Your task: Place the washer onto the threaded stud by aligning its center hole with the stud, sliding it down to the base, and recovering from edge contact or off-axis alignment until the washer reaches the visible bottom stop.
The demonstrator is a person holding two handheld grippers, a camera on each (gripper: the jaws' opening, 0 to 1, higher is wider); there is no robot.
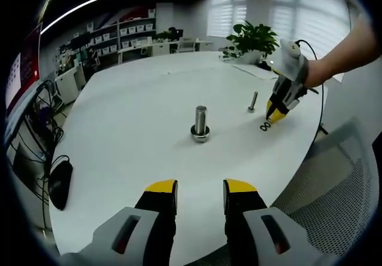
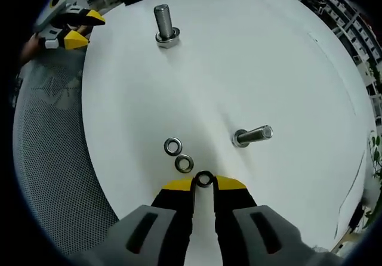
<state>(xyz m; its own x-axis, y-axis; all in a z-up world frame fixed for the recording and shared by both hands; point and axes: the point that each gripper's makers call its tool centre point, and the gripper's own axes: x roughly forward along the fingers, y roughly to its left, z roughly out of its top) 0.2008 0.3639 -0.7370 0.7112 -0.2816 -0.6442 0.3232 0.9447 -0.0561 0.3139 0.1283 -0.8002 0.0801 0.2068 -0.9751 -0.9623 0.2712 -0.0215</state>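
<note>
Right gripper (image 2: 204,182): yellow-tipped jaws nearly together, pinching a small dark metal ring washer (image 2: 204,179) by its edge right at the tips, low over the round white table (image 2: 256,57). Just ahead of those jaws and slightly to their left, two more steel washers (image 2: 178,155) lie flat on the table, close to each other (can't tell if they touch). Ahead and to the right of the jaws, a smaller steel bolt (image 2: 253,136) stands on its head. Far ahead, well apart from the held washer, the large upright threaded steel stud (image 2: 164,22) sits on its base collar with nothing threaded on it. Left gripper (image 1: 200,187): jaws set wide apart, holding nothing, hovering over the near table edge; the stud (image 1: 200,121) is straight ahead between the jaw lines, well clear of them. In the left gripper view the right gripper (image 1: 276,114) shows ahead to the right, tips down near the loose washers (image 1: 264,126), with the person's hand (image 1: 325,69) behind it. Grey mesh chair (image 2: 54,158) sits left of the right jaws.
</note>
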